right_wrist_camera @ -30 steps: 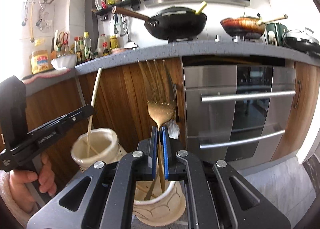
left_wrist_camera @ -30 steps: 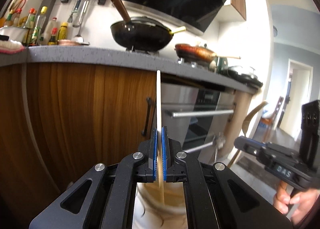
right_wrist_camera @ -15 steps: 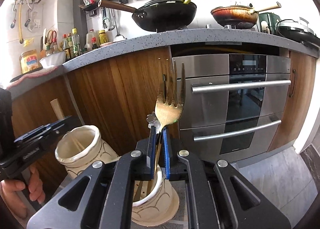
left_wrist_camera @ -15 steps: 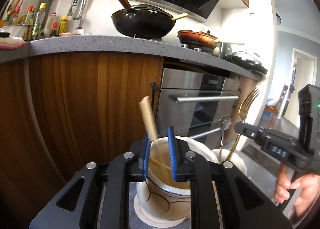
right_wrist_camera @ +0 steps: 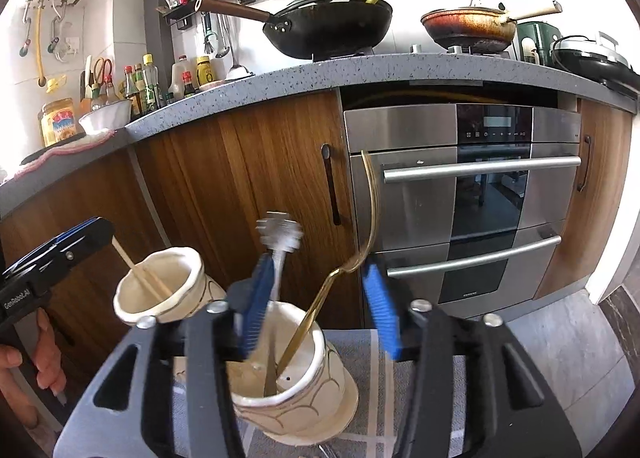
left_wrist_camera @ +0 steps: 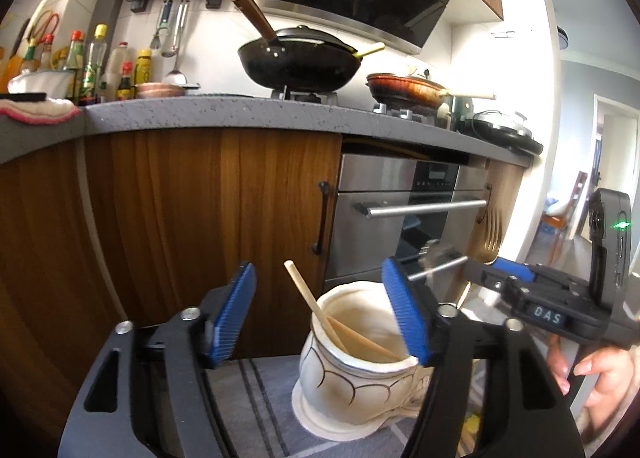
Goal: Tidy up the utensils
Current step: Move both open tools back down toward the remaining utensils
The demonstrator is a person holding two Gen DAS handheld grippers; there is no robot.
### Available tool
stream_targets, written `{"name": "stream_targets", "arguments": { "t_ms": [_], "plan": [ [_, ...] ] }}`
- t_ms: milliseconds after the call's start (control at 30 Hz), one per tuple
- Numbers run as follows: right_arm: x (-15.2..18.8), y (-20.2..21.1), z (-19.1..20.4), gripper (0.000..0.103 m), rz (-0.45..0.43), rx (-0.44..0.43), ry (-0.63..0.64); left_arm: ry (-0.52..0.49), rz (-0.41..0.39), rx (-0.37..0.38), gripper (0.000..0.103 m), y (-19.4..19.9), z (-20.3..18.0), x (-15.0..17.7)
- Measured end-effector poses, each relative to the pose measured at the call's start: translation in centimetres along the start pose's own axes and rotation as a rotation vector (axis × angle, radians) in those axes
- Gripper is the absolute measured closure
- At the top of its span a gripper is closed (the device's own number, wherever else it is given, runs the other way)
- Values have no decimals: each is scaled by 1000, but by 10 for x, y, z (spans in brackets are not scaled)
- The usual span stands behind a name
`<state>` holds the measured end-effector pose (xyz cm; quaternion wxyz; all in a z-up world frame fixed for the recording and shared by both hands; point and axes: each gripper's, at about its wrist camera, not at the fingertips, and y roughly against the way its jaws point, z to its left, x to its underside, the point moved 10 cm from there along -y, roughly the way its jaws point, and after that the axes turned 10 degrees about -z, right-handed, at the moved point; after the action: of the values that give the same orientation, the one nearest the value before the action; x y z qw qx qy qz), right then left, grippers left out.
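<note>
Both tongs, left [left_wrist_camera: 320, 314] and right [right_wrist_camera: 320, 306], spread empty; gold fork [right_wrist_camera: 340, 274] sharp only from right wrist.

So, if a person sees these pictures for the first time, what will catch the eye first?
Probably the gold fork leaning out of the near cream holder, between the open right gripper fingers. Next, the chopsticks resting in the other holder, framed by the open left gripper.
</note>
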<state>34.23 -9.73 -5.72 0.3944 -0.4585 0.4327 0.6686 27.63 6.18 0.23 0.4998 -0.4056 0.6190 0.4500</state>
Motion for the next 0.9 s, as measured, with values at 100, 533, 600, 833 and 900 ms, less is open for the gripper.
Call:
{"name": "stream_targets", "arguments": {
  "t_ms": [100, 533, 600, 833, 900],
  "plan": [
    [-4, 14, 0, 29, -18, -8, 6, -9, -6, -21, 17, 12, 1, -4],
    [45, 71, -22, 5, 103, 43, 51, -86, 122, -15, 7, 60, -25, 42],
    [62, 77, -27, 5, 146, 56, 64, -90, 160, 3, 7, 62, -31, 58],
    [115, 85, -38, 5, 270, 81, 69, -56, 270, 28, 7, 63, -46, 109],
    [126, 85, -39, 5, 297, 83, 68, -66, 295, 31, 7, 63, -51, 122]
  ]
}}
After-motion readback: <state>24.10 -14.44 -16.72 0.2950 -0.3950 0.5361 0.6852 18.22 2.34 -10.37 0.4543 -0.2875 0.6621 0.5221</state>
